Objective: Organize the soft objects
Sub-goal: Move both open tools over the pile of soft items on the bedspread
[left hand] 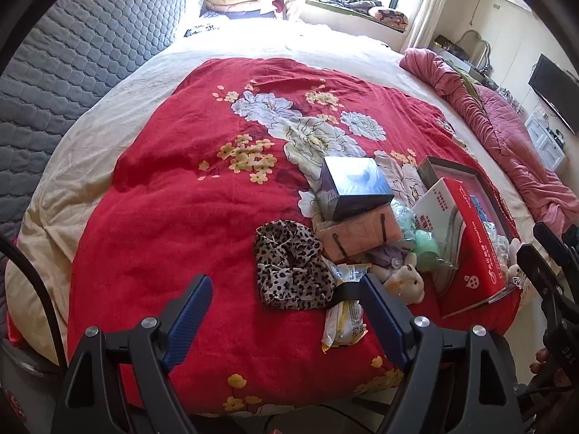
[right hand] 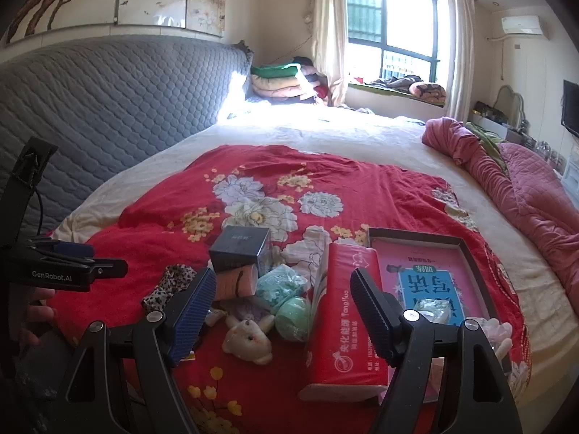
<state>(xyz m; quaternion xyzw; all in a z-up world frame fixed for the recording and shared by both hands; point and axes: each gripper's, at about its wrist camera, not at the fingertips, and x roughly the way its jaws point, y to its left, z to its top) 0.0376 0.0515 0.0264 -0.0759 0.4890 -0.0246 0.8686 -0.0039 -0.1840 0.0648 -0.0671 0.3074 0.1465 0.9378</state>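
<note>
A bed carries a red flowered blanket [left hand: 173, 217]; the things lie bunched toward its near right corner. From left: a leopard-print cloth [left hand: 289, 271], crumpled, its long axis running from the near edge away toward the far side; a yellow-white packet [left hand: 343, 325] just beside it, lengthwise toward the near edge. Next, a dark box [left hand: 353, 188] stacked on a pink box [left hand: 362, 235], then a white plush bear [right hand: 249, 336] lying on its back, head toward the near edge, touching a green ball [right hand: 293, 314]. Right of these, a red tissue pack [right hand: 347, 311] points long-axis near to far, beside a shallow tray [right hand: 466, 253] holding a pink book [right hand: 427, 282].

Left tongs [left hand: 289, 311]: spread wide, holding nothing, above the leopard cloth. Right tongs [right hand: 282, 311]: spread wide, empty, above bear and tissue pack.

The blanket's left half lies bare; a grey quilted headboard [right hand: 108, 108] bounds the left side, a pink quilt [right hand: 524, 199] the right edge.
</note>
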